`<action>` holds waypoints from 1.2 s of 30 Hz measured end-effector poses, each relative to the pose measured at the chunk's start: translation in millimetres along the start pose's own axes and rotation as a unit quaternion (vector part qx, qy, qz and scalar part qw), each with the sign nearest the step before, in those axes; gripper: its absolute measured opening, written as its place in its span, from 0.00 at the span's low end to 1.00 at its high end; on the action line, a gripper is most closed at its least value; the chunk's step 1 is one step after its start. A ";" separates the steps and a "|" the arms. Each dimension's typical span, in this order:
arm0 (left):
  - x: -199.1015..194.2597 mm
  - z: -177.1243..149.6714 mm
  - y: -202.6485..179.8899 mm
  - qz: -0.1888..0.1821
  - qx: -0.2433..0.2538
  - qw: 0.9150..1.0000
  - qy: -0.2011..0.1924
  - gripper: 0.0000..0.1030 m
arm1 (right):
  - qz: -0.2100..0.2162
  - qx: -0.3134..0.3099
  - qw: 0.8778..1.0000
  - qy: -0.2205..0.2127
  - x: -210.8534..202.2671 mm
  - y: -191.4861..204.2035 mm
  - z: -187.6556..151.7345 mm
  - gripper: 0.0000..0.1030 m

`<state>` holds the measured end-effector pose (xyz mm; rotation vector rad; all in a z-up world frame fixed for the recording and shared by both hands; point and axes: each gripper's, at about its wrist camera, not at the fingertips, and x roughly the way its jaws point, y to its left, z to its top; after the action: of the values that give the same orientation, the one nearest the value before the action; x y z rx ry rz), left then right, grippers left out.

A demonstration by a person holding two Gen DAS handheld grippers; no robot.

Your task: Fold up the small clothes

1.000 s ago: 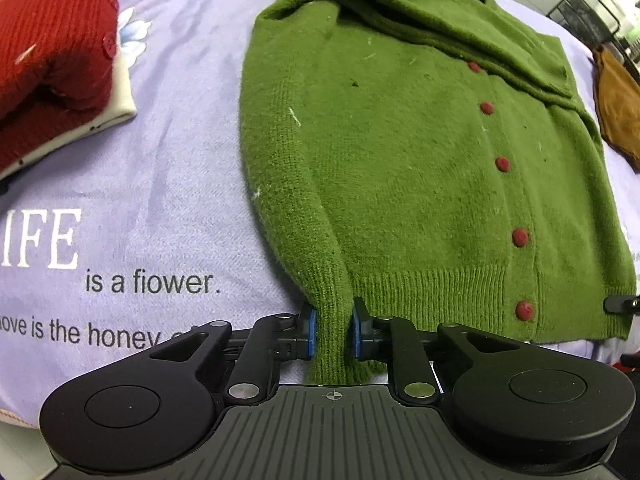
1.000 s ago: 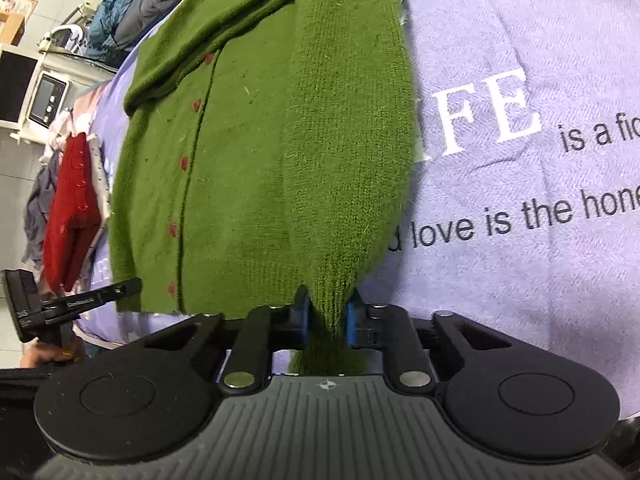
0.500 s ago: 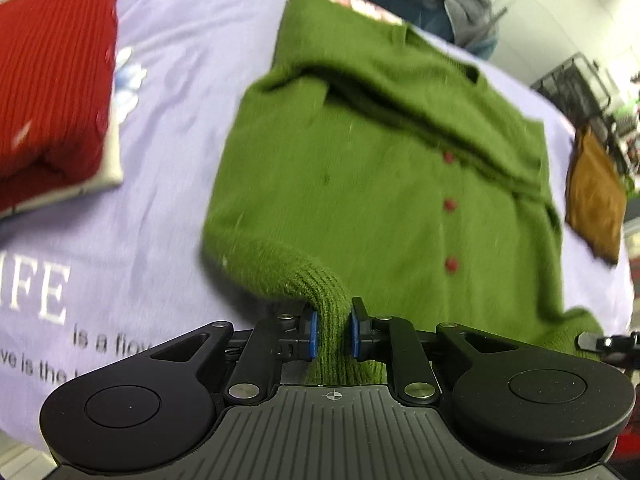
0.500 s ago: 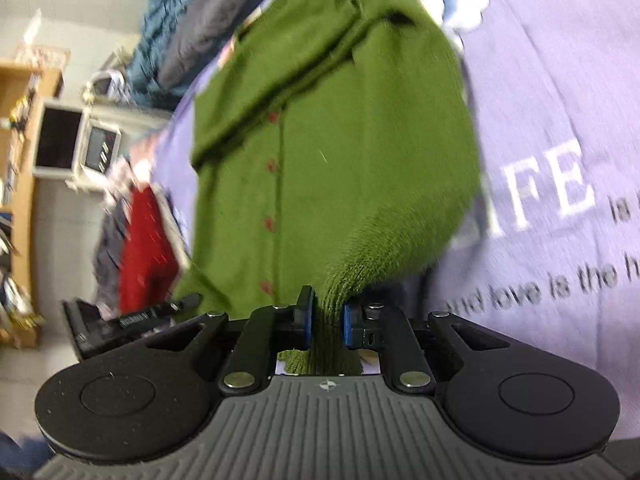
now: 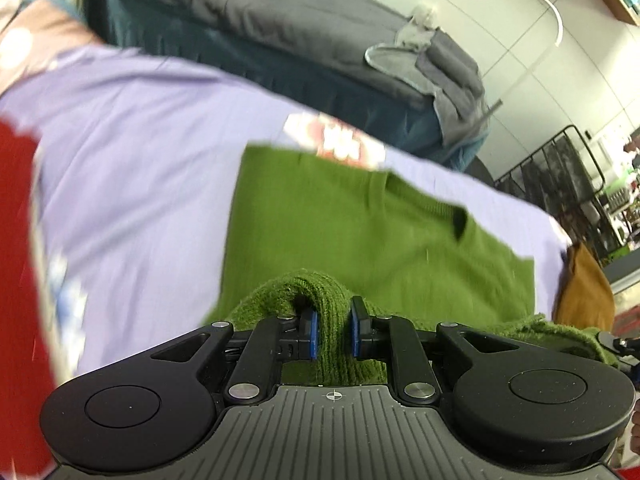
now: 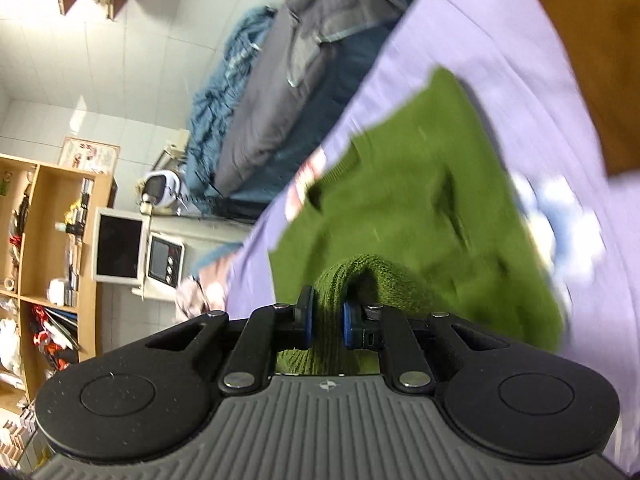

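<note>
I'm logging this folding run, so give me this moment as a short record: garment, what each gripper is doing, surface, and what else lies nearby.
garment: green cardigan, lower edge lifted over its body
left gripper: shut on ribbed hem
right gripper: shut on ribbed hem
surface: lilac sheet
nearby: red knit at left, brown garment at right
image: motion-blurred

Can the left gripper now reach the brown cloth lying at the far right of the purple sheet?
Probably not yet. The left gripper is shut on the green cardigan, so it is occupied. The brown cloth lies off to its right, past the cardigan, with the right gripper on that side.
</note>
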<state>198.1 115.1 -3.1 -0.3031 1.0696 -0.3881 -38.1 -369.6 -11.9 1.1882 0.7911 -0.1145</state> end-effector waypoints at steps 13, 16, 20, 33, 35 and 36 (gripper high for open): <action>83.0 87.0 -14.1 0.029 -0.013 0.999 0.023 0.61 | -0.026 0.076 0.996 -0.041 57.0 -24.1 77.4 0.15; 96.9 92.1 -13.6 0.038 -0.014 0.999 0.031 0.61 | -0.037 0.080 0.995 -0.046 65.5 -27.6 85.2 0.14; 113.1 96.0 -17.0 0.057 -0.002 0.998 0.039 0.61 | -0.051 0.074 0.995 -0.050 76.4 -28.5 95.3 0.13; 158.9 119.6 -23.7 0.088 -0.012 0.995 0.048 0.62 | -0.092 0.093 0.988 -0.085 111.3 -47.5 118.7 0.11; 166.4 118.1 -22.8 0.099 -0.014 0.994 0.053 0.64 | -0.106 0.087 0.987 -0.086 115.0 -48.8 118.7 0.11; 169.0 116.8 -23.3 0.101 -0.011 0.993 0.052 0.64 | -0.112 0.085 0.986 -0.087 117.0 -49.8 118.8 0.11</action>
<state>370.1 24.7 -73.6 -0.1939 1.1960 -0.2128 82.0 -454.8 -104.5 1.2279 0.7705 -0.4735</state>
